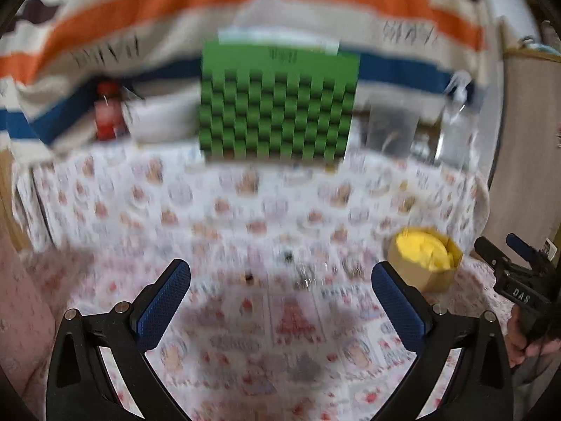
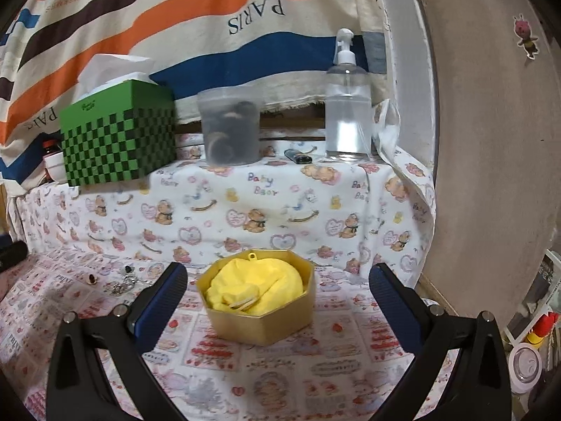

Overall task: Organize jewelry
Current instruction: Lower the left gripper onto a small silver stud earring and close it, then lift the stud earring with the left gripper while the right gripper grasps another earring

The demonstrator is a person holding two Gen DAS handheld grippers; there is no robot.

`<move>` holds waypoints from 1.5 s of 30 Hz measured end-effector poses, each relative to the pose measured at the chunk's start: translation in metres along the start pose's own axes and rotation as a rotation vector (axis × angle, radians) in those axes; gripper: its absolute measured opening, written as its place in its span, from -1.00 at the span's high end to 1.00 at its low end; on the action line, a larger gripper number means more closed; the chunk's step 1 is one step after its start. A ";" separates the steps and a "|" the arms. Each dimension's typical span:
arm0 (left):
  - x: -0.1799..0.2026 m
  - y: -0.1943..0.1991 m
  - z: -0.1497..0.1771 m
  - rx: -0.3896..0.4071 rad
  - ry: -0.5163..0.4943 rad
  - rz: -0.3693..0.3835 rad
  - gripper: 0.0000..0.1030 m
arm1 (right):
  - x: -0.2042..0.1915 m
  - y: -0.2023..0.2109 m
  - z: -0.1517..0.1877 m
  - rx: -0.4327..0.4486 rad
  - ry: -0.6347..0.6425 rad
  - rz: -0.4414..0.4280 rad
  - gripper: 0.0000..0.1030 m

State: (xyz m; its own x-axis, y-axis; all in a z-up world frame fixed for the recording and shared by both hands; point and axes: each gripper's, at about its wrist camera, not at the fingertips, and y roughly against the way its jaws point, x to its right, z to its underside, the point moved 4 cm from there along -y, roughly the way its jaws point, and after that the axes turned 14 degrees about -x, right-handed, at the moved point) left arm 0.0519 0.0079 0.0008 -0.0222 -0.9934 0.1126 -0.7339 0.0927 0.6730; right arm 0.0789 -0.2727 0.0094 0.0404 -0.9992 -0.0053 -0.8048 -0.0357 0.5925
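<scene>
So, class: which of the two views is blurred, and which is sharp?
Left wrist view: motion-blurred, the green box and cloth print smeared. Right wrist view: sharp, the gold box and "Baby Bear" print crisp. Both bend straight edges, fisheye style.

green checkered tissue box (image 2: pixel 117 137), frosted tub (image 2: pixel 229 126), clear pump bottle (image 2: pixel 348 105), lighter (image 2: pixel 298 156) on raised ledge.

The left wrist view is motion-blurred. The jewelry (image 1: pixel 298 273) there is too smeared to identify. The red bottle (image 2: pixel 49 147) hides behind the green box (image 2: pixel 115 140).
</scene>
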 end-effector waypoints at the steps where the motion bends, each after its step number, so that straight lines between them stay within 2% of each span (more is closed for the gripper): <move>1: 0.003 -0.003 -0.006 -0.028 0.007 0.007 -0.99 | 0.003 -0.002 0.000 -0.011 -0.010 -0.002 -1.00; 2: 0.008 -0.006 -0.013 -0.055 0.011 -0.011 -0.99 | 0.005 -0.005 -0.001 -0.025 -0.023 -0.009 -1.00; 5: 0.026 -0.033 -0.028 -0.213 -0.028 -0.116 -0.94 | 0.013 -0.012 -0.002 -0.058 -0.055 -0.020 -1.00; 7: 0.032 -0.054 -0.032 -0.319 -0.013 -0.116 -0.66 | 0.019 -0.016 -0.002 -0.082 -0.091 -0.035 -1.00; 9: 0.033 -0.076 -0.031 -0.423 0.033 -0.064 -0.23 | 0.023 -0.021 -0.001 -0.122 -0.127 -0.078 -1.00; 10: 0.032 -0.086 -0.030 -0.455 0.055 -0.046 -0.14 | 0.024 -0.022 0.000 -0.135 -0.140 -0.103 -1.00; 12: 0.030 -0.105 -0.026 -0.517 0.089 -0.047 0.20 | 0.024 -0.023 0.002 -0.147 -0.149 -0.113 -1.00; 14: 0.028 -0.119 -0.024 -0.557 0.116 -0.044 0.29 | 0.020 -0.022 0.001 -0.142 -0.134 -0.108 -1.00; 17: 0.022 -0.129 -0.023 -0.570 0.174 -0.011 0.34 | 0.018 -0.020 0.001 -0.130 -0.125 -0.105 -1.00; 20: 0.023 -0.131 -0.024 -0.553 0.180 -0.023 0.36 | 0.018 -0.021 0.001 -0.136 -0.124 -0.106 -1.00; 22: 0.024 -0.134 -0.025 -0.550 0.184 -0.042 0.36 | 0.019 -0.024 0.002 -0.162 -0.141 -0.139 -1.00; 24: 0.025 -0.137 -0.024 -0.549 0.188 -0.047 0.51 | 0.020 -0.027 0.003 -0.180 -0.153 -0.148 -1.00; 28: 0.025 -0.145 -0.021 -0.565 0.186 -0.051 0.63 | 0.017 -0.026 0.003 -0.175 -0.144 -0.137 -1.00; 30: 0.025 -0.150 -0.019 -0.571 0.196 -0.050 0.89 | 0.016 -0.025 0.003 -0.169 -0.135 -0.134 -1.00; 34: 0.021 -0.145 -0.020 -0.534 0.211 -0.034 0.89 | 0.013 -0.024 0.002 -0.156 -0.106 -0.111 -1.00; 36: 0.016 -0.131 -0.023 -0.490 0.191 -0.059 0.89 | 0.013 -0.024 0.002 -0.153 -0.102 -0.112 -1.00; 40: 0.008 -0.112 -0.020 -0.458 0.145 -0.112 0.89 | 0.011 -0.024 0.002 -0.158 -0.090 -0.115 -1.00; 43: 0.000 -0.098 -0.017 -0.426 0.154 -0.098 0.89 | 0.010 -0.023 0.002 -0.154 -0.082 -0.115 -1.00; 45: -0.009 -0.090 -0.016 -0.373 0.158 -0.074 0.89 | 0.011 -0.021 0.002 -0.142 -0.078 -0.107 -1.00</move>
State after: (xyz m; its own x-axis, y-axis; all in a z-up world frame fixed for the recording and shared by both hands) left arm 0.1284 0.0091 -0.0490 0.1466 -0.9784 0.1454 -0.4326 0.0687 0.8990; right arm 0.0954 -0.2828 -0.0050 0.0711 -0.9885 -0.1336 -0.7065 -0.1445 0.6928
